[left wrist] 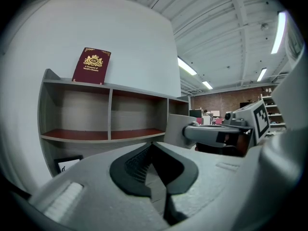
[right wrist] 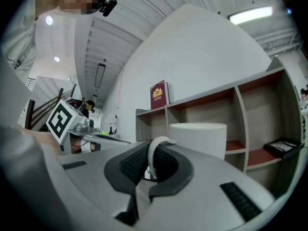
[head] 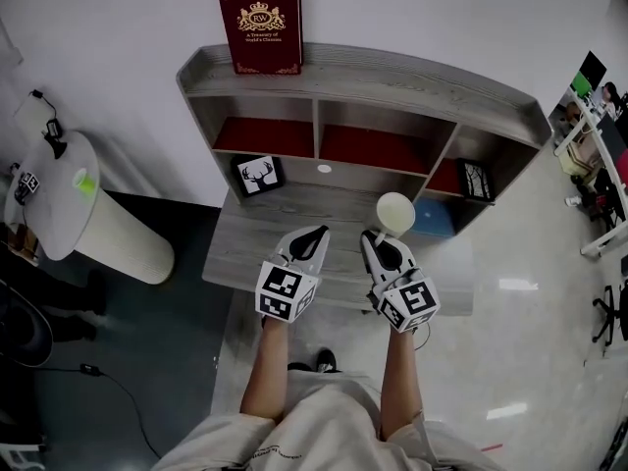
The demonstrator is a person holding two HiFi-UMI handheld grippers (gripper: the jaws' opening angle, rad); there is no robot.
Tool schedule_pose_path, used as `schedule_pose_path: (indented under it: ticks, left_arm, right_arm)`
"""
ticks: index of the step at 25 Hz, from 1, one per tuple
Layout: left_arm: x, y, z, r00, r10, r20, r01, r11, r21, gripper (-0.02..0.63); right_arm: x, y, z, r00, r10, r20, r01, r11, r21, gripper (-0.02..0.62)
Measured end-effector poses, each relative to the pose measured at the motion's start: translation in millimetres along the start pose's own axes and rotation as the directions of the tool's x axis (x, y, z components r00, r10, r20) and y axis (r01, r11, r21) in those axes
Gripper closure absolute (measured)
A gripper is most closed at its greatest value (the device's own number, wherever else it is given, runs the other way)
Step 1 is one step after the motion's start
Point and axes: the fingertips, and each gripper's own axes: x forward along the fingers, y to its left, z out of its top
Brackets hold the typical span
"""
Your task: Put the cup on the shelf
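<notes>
A white cup (head: 395,211) hangs above the grey desk (head: 245,248), in front of the shelf's lower right opening. My right gripper (head: 379,239) is shut on its handle (right wrist: 153,154); the cup's body (right wrist: 199,137) stands upright just beyond the jaws. The grey shelf unit (head: 392,78) has red-floored compartments (head: 263,137) and stands at the back of the desk. My left gripper (head: 318,234) hovers beside the right one, its black pads (left wrist: 132,167) meeting at the tips with nothing between them.
A dark red book (head: 260,25) leans on the shelf top. A deer picture frame (head: 259,175) stands under the left compartment, another frame (head: 475,179) at the right, and a blue object (head: 432,219) behind the cup. A white round table (head: 59,199) is at left.
</notes>
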Motion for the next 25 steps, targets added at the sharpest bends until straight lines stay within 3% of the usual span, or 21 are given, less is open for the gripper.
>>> schedule_pose_path:
  ticks: [8, 13, 18, 25]
  left_arm:
    - [24, 9, 5, 1.000, 0.012, 0.000, -0.012, 1.000, -0.019, 0.595]
    - [42, 14, 7, 1.000, 0.015, -0.006, -0.015, 1.000, 0.017, 0.595]
    - [59, 36, 26, 0.999, 0.026, 0.046, -0.025, 0.999, -0.028, 0.595]
    - [91, 56, 35, 0.999, -0.019, 0.031, 0.019, 0.999, -0.029, 0.595]
  right_arm:
    - [7, -17, -6, 1.000, 0.007, -0.012, -0.007, 1.000, 0.006, 0.578]
    - [15, -34, -10, 1.000, -0.017, 0.003, 0.017, 1.000, 0.016, 0.578]
    - [34, -48, -3, 1.000, -0.013, 0.004, 0.013, 1.000, -0.008, 0.578]
    - [66, -71, 7, 1.000, -0.030, -0.007, 0.030, 0.999, -0.028, 0.578]
